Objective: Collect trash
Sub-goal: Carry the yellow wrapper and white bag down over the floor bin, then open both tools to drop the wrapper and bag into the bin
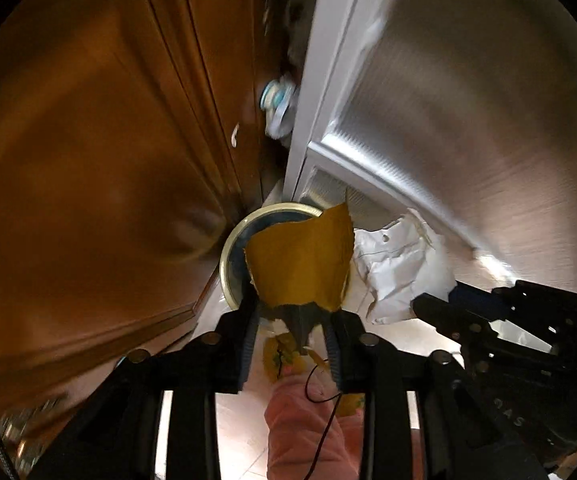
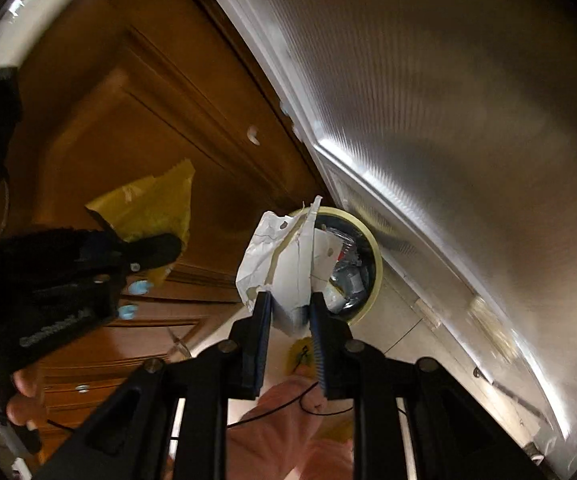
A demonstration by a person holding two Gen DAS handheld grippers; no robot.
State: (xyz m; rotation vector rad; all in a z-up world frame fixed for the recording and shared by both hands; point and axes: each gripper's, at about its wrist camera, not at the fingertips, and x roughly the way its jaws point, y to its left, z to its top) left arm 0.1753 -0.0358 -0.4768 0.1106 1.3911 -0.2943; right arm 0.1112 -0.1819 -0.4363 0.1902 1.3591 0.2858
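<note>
Dim kitchen corner, warm light. Brown wooden cabinet doors (image 1: 88,152) with small pale knobs (image 2: 253,135) on the left; brushed steel fridge door (image 1: 468,100), white-edged, on the right. Pale tiled floor (image 2: 400,320) below, glare streaks on the steel.

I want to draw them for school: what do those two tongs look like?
Both tongs are black plastic frames with round silver bolts. The left tongs have grey ribbed pads; the right tongs have blue ribbed pads. Pale, blurry lettering runs along the side of each body. A thin dark cable loops below the right tongs.
</note>
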